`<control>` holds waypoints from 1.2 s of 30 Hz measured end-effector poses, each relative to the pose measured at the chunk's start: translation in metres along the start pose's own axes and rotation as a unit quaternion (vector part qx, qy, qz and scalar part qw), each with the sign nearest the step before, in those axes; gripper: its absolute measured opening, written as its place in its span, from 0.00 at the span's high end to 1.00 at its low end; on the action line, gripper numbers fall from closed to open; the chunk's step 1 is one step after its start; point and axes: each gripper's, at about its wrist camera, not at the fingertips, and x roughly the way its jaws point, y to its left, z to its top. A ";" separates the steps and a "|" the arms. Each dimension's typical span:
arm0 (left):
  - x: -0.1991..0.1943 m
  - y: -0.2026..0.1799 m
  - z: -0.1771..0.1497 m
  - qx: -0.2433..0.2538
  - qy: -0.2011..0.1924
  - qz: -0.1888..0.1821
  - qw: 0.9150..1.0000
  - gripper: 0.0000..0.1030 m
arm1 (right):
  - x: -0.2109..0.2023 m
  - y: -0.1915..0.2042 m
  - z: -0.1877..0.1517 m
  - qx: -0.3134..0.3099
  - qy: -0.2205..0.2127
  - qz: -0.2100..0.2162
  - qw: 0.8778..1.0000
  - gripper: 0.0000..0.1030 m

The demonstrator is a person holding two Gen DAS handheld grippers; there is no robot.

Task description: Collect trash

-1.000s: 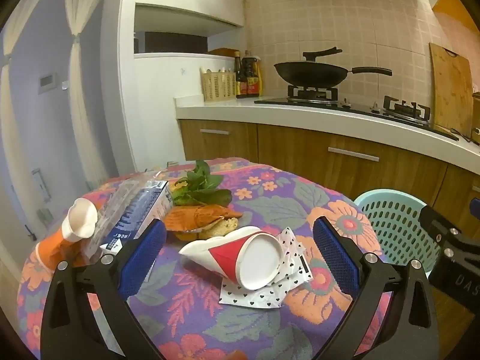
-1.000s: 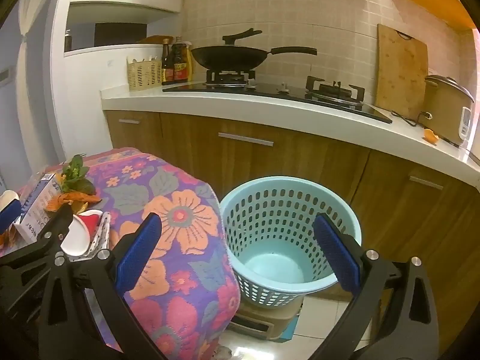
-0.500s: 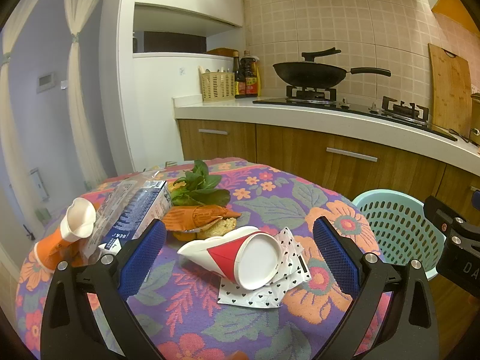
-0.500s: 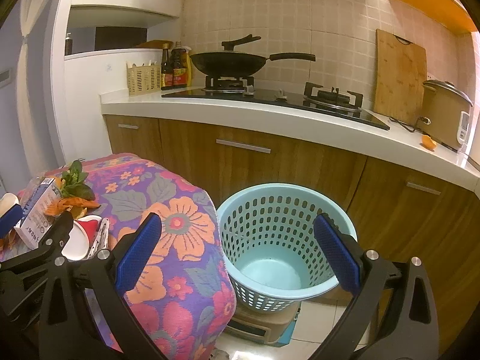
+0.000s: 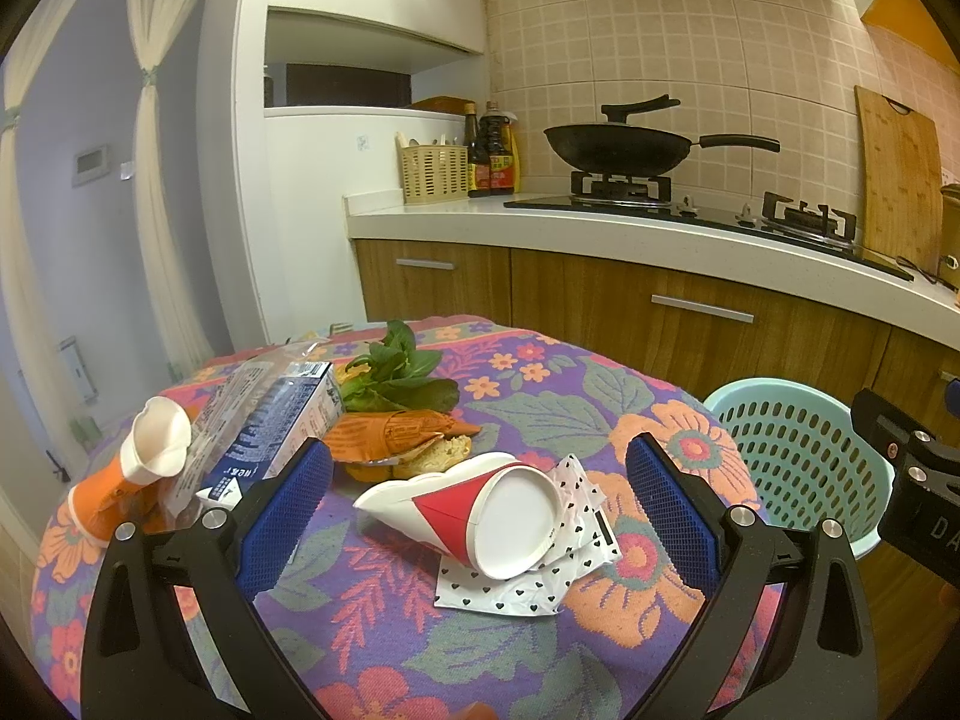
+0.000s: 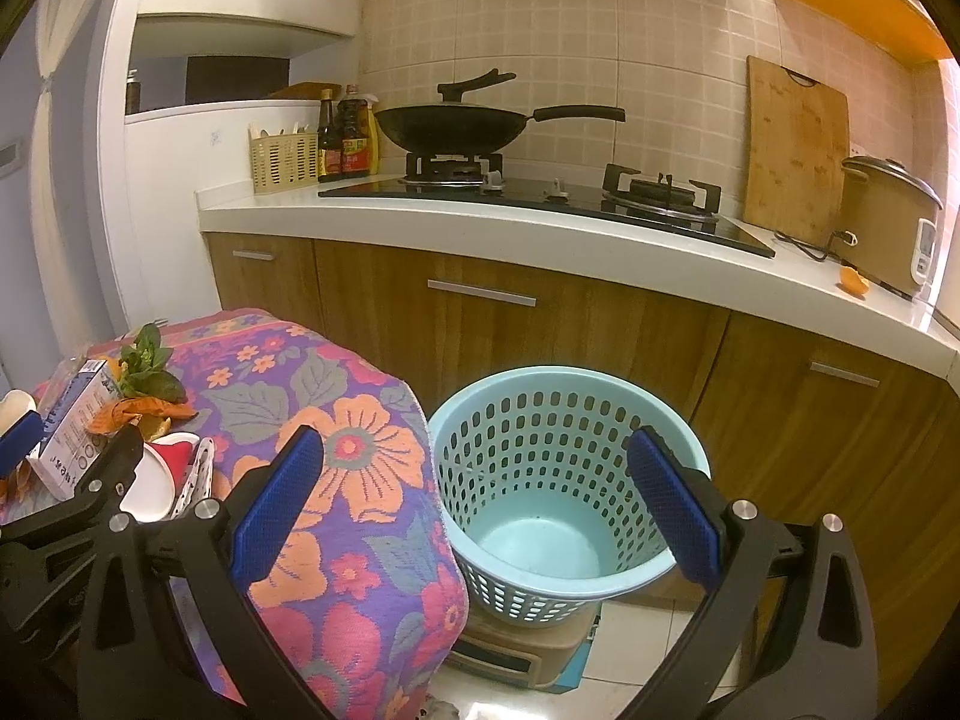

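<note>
Right tongs (image 6: 474,498) have lifted slightly above the basket (image 6: 564,588), spread empty; left tongs (image 5: 480,510), also spread empty, frame the crushed cup (image 5: 474,510), mouth toward camera-right.

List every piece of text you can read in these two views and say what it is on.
"DA", cut off at the frame edge: white letters on the right gripper's body, seen from the left wrist view.
Carton: printed text and a row of round digits, too small and blurred to read.
Sauce bottles: red labels, print unreadable.
Orange wrapper: dark print, unreadable.
Rice cooker: panel markings unreadable.
</note>
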 end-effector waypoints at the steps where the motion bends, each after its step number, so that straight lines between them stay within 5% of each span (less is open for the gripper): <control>1: 0.000 0.000 0.000 0.000 0.000 0.000 1.000 0.08 | 0.000 0.000 0.000 0.000 0.000 -0.001 1.000 0.06; 36: 0.000 0.000 0.000 0.000 0.000 0.000 1.000 0.07 | 0.004 -0.001 -0.003 0.000 0.006 -0.005 1.000 0.06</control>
